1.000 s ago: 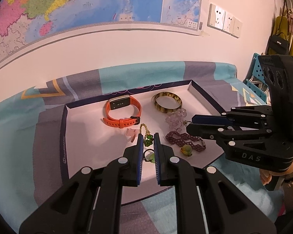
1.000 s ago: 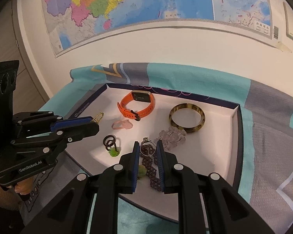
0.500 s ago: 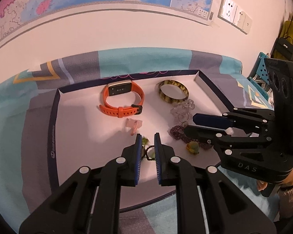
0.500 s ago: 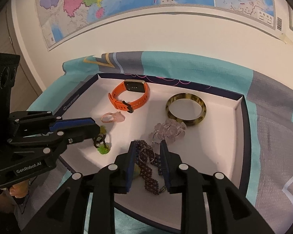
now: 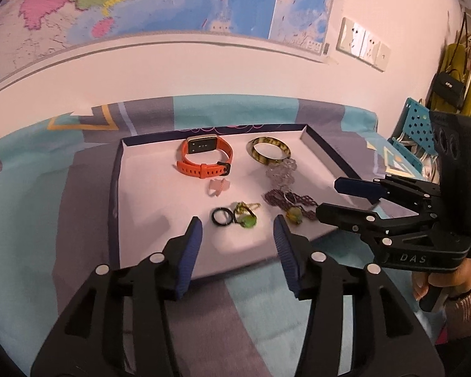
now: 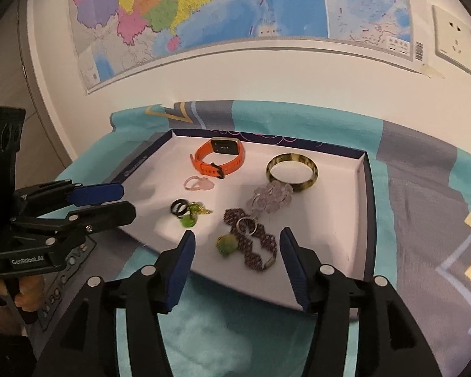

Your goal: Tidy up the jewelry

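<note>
Blue-padded left gripper (image 5: 237,235) and right gripper (image 6: 235,251) both gape wide, empty, low in frame. Jewelry lies mid-frame in the white tray (image 6: 359,194): purple bracelet (image 6: 254,245), green charm (image 5: 246,220). Judgement: centre one piece between the pads, close slowly.

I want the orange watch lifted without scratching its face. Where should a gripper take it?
Grip the orange watch on the near stretch of strap by the black buckle, coming from above. The band stands on edge as a closed loop, face at the far side, so the fingers can likely straddle the strap there.
</note>
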### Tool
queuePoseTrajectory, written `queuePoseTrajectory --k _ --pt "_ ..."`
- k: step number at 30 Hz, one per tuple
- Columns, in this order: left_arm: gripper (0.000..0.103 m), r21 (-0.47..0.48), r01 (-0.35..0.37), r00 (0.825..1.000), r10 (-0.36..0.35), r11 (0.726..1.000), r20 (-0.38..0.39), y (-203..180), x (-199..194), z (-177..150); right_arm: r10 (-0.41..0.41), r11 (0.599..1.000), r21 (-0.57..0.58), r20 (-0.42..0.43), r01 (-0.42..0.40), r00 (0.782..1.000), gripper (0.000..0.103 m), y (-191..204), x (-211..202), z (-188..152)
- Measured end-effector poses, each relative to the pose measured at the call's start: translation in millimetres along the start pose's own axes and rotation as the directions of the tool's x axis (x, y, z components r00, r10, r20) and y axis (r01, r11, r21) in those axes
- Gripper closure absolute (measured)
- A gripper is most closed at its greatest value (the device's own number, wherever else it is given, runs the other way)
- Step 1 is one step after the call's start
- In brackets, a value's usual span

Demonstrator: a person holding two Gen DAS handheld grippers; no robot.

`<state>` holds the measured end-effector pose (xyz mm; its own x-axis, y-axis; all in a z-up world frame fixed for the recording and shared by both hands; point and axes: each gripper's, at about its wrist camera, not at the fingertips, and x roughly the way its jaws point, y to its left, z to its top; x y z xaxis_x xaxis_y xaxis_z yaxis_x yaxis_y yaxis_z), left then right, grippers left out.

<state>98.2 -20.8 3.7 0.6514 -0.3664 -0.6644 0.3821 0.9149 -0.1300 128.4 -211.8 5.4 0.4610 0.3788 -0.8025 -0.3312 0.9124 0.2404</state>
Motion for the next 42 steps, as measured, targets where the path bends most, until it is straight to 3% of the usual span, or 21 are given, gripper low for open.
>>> queuePoseTrajectory --k 9,12,14,16,28,42 --pt "0.032 0.040 -0.017 0.998 0.015 0.999 0.063 -15 -32 -20 -0.023 0.999 -0.024 0.038 0.024 0.999 0.029 19 -23 -18" --pt "0.016 0.040 -0.036 0.996 0.033 0.999 0.079 -20 -39 -25 -0.035 0.999 -0.038 0.049 0.037 0.998 0.021 27 -30 -24" --pt "0.012 0.034 -0.057 0.994 0.053 0.998 0.100 -22 -44 -31 -0.046 0.998 -0.041 0.056 0.048 0.997 0.011 30 -33 -28" --pt "0.005 0.029 -0.081 0.991 0.077 0.996 0.111 -24 -49 -34 -0.075 0.996 -0.043 0.064 0.078 0.995 0.007 32 -37 -31" --pt "0.006 -0.055 -0.170 0.979 0.175 0.984 0.107 -18 -61 -46 -0.098 0.995 -0.022 0.052 0.100 0.994 0.007 34 -43 -44" --pt "0.006 -0.084 -0.213 0.974 0.218 0.973 0.064 -14 -59 -49 -0.088 0.996 -0.019 0.045 0.089 0.995 0.007 40 -47 -50"
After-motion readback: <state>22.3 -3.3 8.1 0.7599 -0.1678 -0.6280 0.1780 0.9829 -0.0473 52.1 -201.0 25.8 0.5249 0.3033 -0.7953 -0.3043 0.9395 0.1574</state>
